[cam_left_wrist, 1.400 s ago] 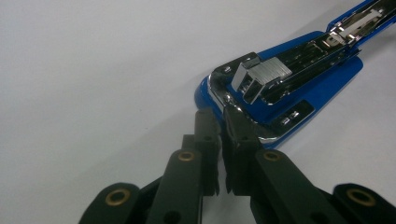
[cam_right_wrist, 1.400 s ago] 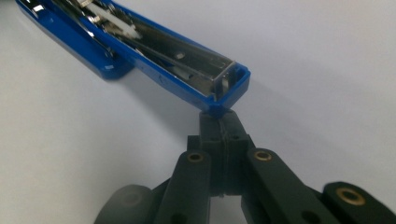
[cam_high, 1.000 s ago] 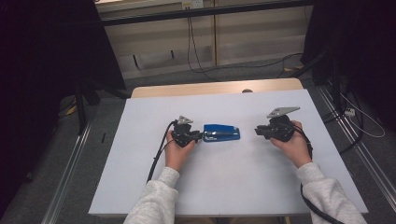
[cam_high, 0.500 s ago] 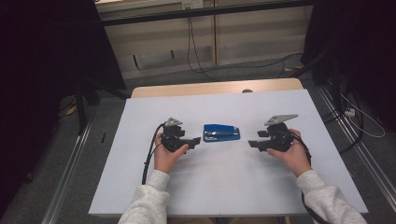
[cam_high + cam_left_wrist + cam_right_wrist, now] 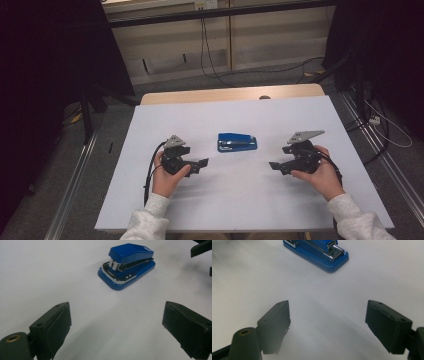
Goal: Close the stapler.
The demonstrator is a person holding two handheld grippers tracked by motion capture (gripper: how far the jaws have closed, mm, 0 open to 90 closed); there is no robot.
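A blue stapler (image 5: 237,142) lies flat on the white counter (image 5: 240,200), near its middle, long side running left to right. In the left claw view the stapler (image 5: 126,264) shows a glossy blue top arm over a blue base, with a bright metal strip along the base edge and a metal magazine between the two; its blunt front end faces this camera. In the right claw view the stapler (image 5: 318,253) sits at the top edge, its other end turned toward the camera, with metal parts showing between arm and base.

The left claw (image 5: 192,165) is held in the person's left hand (image 5: 167,177), low and left of the stapler, well apart from it. Its jaws stand wide and released, with nothing between them. The right claw (image 5: 281,166) is in the right hand (image 5: 322,175), low and right of the stapler, also well apart, jaws spread and empty.

Compared with a second ago, both claws have drawn back toward the person's side: then the left claw was right at the stapler's left end and the right one was level with it. The stapler has stayed where it was.

No brand, label or writing can be read on the stapler or the claws.
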